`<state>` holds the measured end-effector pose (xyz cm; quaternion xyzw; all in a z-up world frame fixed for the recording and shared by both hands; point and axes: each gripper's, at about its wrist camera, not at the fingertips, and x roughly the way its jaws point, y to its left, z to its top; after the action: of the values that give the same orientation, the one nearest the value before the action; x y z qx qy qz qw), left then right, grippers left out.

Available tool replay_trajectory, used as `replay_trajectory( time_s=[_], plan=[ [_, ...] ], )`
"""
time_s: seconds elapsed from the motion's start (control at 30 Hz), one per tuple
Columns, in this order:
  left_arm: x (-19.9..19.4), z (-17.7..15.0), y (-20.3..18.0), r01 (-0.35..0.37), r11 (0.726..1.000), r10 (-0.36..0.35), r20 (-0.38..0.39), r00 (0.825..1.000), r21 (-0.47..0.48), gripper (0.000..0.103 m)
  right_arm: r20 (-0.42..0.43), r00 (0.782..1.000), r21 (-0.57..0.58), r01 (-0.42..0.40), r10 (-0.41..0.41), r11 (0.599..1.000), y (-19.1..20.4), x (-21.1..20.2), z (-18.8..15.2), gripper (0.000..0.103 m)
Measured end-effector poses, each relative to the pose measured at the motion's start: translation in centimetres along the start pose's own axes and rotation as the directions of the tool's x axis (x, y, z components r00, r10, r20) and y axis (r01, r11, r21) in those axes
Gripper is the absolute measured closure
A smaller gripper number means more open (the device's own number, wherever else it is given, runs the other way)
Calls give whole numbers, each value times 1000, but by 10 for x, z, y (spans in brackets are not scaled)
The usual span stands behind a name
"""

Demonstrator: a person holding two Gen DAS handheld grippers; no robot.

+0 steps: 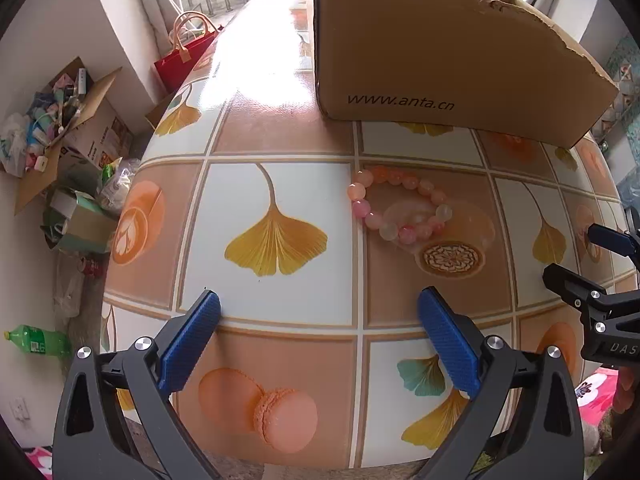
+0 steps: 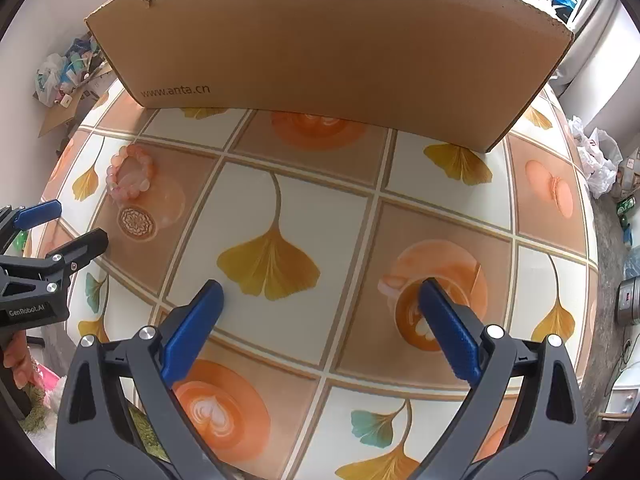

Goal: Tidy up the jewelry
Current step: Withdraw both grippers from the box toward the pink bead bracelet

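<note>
- A pink and peach beaded bracelet point(image 1: 400, 204) lies flat on the patterned worktop point(image 1: 280, 208), a closed loop with nothing touching it.
- A cardboard box point(image 1: 440, 48) stands just behind it, its near wall facing the grippers and the top open; that looks like where the jewelry belongs.
- The left gripper point(image 1: 320, 312) hovers over the near part of the worktop, jaws spread wide and holding nothing. The bracelet sits ahead of it and a little to its right, past the right-hand pad.
- The right gripper point(image 2: 320, 300) is also spread and empty. From it the bracelet is far off to the left, well apart from its pads.
- The left hand is clearly nearer, so I'd expect it to make the pick.
- The loop is slightly oval, its longer span running across the left gripper's line of approach.
</note>
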<state>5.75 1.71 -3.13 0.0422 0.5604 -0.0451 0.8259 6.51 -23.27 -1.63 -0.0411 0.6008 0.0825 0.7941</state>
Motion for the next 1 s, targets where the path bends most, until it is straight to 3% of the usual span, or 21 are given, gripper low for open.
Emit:
replay_trajectory(
  time_s=[0.47,0.63,0.77,0.9,0.97,1.0],
  plan=[
    [0,2,2,0,1000,0,-7,1000,-6,6,43,999,-14,-13,14,1000,-10,-4,-12,7],
    [0,1,2,-2,1000,2,11,1000,1,6,-4,1000,-8,-16,16,1000,-13,-5,-10,7],
    [-3,-5,1,5,1000,-6,49,999,25,6,101,989,9,-108,106,994,-9,-25,5,7],
    [-6,-8,0,16,999,-19,68,998,51,6,140,971,-44,-190,194,981,12,-30,20,8],
    [-6,-10,1,22,998,-26,78,997,60,6,147,963,-85,-214,224,973,28,-27,27,13],
    [-7,-12,2,23,998,-28,81,996,60,6,146,963,-102,-213,226,972,35,-26,30,22]
  ],
)
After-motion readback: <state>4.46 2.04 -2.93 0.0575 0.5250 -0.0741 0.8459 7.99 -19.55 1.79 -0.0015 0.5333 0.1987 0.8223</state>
